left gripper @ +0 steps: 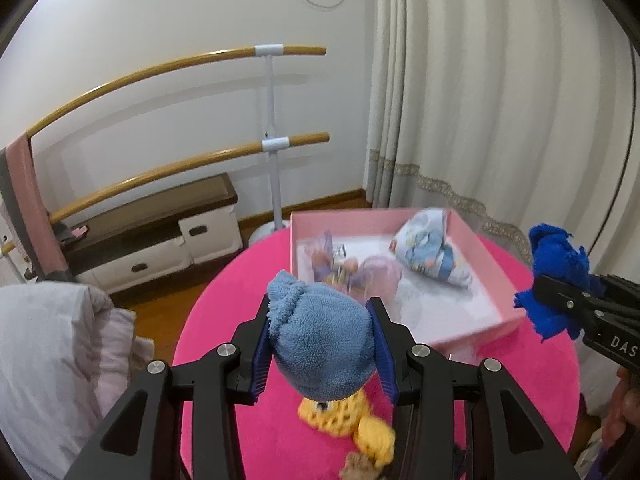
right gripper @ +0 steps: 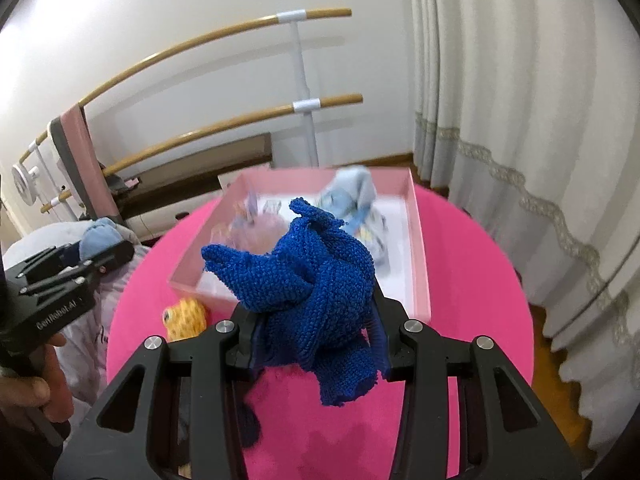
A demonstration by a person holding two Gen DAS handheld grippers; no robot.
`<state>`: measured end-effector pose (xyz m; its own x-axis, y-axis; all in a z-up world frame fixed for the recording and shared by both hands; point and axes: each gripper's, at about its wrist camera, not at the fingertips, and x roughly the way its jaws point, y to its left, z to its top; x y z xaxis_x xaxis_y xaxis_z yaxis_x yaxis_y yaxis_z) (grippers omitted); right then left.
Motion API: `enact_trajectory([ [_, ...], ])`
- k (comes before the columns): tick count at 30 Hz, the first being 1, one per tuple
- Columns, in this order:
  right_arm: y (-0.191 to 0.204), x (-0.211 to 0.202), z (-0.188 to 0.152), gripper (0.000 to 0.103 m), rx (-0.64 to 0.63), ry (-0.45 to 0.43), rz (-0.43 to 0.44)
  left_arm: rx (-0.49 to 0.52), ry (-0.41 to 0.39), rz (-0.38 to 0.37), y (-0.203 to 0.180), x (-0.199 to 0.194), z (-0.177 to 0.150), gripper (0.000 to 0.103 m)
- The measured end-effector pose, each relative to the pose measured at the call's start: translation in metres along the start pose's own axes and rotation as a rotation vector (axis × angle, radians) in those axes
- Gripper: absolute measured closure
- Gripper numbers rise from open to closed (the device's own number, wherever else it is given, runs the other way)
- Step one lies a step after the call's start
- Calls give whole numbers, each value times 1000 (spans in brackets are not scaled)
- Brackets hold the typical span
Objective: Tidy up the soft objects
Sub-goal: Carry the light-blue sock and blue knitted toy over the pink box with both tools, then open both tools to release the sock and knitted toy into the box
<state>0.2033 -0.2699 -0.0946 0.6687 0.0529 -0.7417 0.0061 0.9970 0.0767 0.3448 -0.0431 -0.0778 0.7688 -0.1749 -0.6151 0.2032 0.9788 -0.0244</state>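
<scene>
My left gripper (left gripper: 320, 340) is shut on a grey-blue fleece bundle (left gripper: 320, 340), held above the pink round table (left gripper: 224, 320). My right gripper (right gripper: 316, 320) is shut on a dark blue knitted cloth (right gripper: 312, 280), held above the table short of the box; it also shows in the left wrist view (left gripper: 556, 280). A pink box (left gripper: 468, 332) with a white floor holds a light blue patterned cloth (left gripper: 432, 248) and a pale pink and purple soft item (left gripper: 360, 276). A yellow crocheted toy (left gripper: 344, 420) lies on the table under my left gripper; it also shows in the right wrist view (right gripper: 186, 316).
A ballet barre (left gripper: 272, 144) and a low brown-and-white cabinet (left gripper: 160, 236) stand by the wall behind the table. A cream curtain (left gripper: 500, 100) hangs on the right. A pale quilt (left gripper: 48, 360) lies left of the table. A small brown item (left gripper: 360, 464) lies near the table's front.
</scene>
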Motion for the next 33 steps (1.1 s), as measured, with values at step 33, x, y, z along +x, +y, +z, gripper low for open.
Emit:
enact_trajectory([
  [33,-10,170,104,64,15,204,47,-84,200,-60,20,234,161,60],
])
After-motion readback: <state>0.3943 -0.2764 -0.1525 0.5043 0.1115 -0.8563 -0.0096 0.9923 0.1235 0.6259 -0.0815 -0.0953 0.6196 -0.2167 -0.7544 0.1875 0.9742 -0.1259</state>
